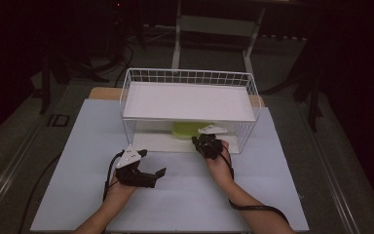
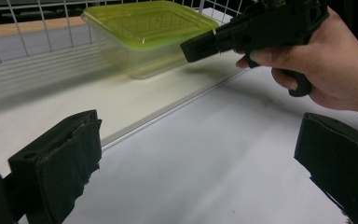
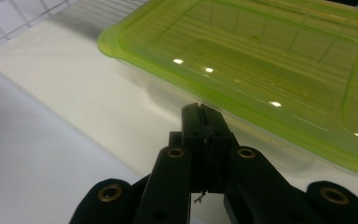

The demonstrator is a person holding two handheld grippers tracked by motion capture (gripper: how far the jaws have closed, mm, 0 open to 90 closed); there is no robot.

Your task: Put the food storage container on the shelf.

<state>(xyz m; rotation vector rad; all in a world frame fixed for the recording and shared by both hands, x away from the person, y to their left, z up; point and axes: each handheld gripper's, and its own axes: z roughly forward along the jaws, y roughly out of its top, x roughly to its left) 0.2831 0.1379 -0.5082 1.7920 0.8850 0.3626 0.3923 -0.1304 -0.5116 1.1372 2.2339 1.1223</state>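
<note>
Reaching under the rack (image 1: 126, 92), the right hand-held gripper (image 3: 204, 122), jaws closed and empty, nears the box (image 3: 270, 60); left hand-held gripper (image 1: 151, 168) waits open.

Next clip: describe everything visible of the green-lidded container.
The container is a shallow rectangular clear-plastic box with a translucent lime-green lid, closed. It sits upright and flat on the lower white shelf of the wire rack, under the upper shelf. The right hand-held gripper, jaws shut, points at its near side; contact cannot be told.
</note>
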